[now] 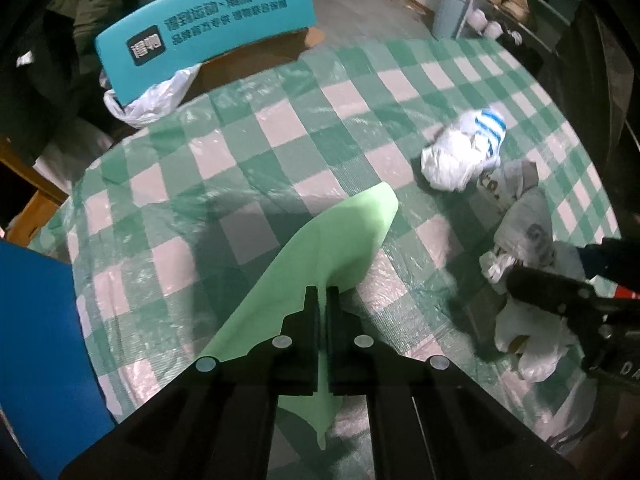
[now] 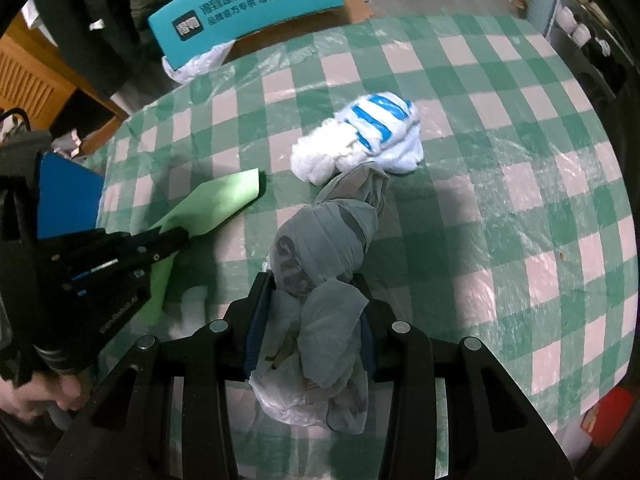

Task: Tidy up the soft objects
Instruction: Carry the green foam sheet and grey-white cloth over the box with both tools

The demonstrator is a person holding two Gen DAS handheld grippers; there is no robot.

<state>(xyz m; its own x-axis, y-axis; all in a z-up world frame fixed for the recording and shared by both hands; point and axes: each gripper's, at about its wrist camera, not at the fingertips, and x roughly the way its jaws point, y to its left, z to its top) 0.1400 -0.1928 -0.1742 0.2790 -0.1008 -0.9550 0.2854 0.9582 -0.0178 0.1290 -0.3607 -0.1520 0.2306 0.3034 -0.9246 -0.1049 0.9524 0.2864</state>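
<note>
My left gripper is shut on a light green soft sheet and holds it above the checked table; the sheet also shows in the right wrist view, with the left gripper clamped on its edge. My right gripper is shut on a grey bundle wrapped in thin plastic, near the table's front edge; it also shows in the left wrist view. A white bundle with blue stripes lies on the cloth just beyond the grey one.
The table has a green and white checked cloth under clear film. A teal box with printed text and a white plastic bag stand beyond the far edge. A blue panel is at the left. Shelves stand far right.
</note>
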